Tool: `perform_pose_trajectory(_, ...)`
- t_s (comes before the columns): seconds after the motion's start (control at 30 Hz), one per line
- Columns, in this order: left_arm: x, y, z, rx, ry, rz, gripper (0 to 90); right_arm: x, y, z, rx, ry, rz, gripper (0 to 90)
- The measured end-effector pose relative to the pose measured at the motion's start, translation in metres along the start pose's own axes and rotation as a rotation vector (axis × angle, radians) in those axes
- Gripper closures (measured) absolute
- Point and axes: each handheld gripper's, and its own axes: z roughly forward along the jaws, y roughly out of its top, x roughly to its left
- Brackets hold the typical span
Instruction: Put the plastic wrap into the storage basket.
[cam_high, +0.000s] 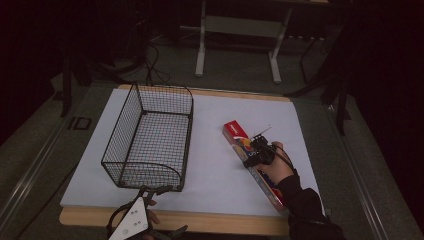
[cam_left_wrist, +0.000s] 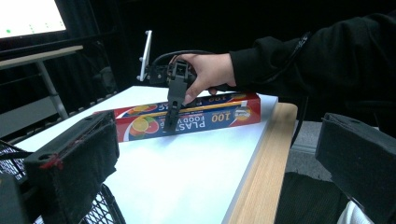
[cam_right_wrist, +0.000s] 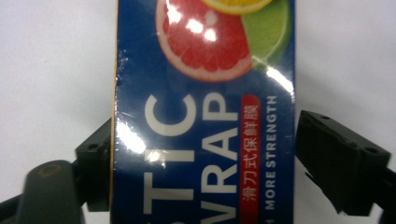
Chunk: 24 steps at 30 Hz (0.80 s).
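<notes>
Closest in, your left tool (cam_high: 150, 192) sits at the near edge of the tabletop (cam_high: 215, 165), just in front of the wire basket (cam_high: 150, 137), with its grey three-cornered plate on top. In the left gripper view its two padded jaws stand wide apart with nothing between them.

Across the white surface, your right hand (cam_high: 278, 169) has the right tool (cam_high: 256, 148) down over the box of plastic wrap (cam_high: 237, 134). The box is long and narrow, lying flat on the right half of the tabletop, well apart from the basket, running from a red far end back toward your sleeve at the near edge. Seen from the left gripper view, the box (cam_left_wrist: 219, 114) shows a red side with "100" and "PLASTIC FOOD" lettering, a yellow stripe and a picture of citrus slices, and the right tool (cam_left_wrist: 169, 126) points down at its front face.

In the right gripper view the top of the box (cam_right_wrist: 205, 116) is glossy blue, with a grapefruit slice, a lime slice and white "PLASTIC WRAP" lettering beside a red label. Your right tool's jaws straddle it, one at each long side: the left jaw is right at the box edge, the right jaw just beside the other. Whether they are pressing on it, I cannot tell.
</notes>
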Motion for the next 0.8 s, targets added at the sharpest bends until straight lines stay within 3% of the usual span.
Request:
perform_pose_trajectory(0.17, 0.000, 0.000, 0.000, 0.001, 0.002, 0.001, 0.1, 0.002, 0.002, 0.000, 0.044, 0.050, -0.011, 30.4)
perform_pose_trajectory(0.3, 0.000, 0.000, 0.001, 0.003, 0.002, 0.004, 0.1, 0.003, 0.005, -0.002, 0.074, 0.047, -0.021, 38.3)
perform_pose_trajectory(0.53, 0.000, 0.000, 0.000, 0.003, 0.007, 0.000, 0.1, 0.001, 0.007, -0.005, 0.075, 0.031, -0.017, 39.3)
perform_pose_trajectory(0.67, 0.000, 0.000, 0.001, 0.007, 0.007, 0.006, 0.1, -0.004, 0.008, -0.010, 0.079, 0.048, -0.010, 39.5)
perform_pose_trajectory(0.8, 0.000, 0.000, 0.001, 0.008, 0.007, 0.006, 0.1, -0.007, 0.009, -0.020, 0.057, 0.040, -0.012, 39.5)
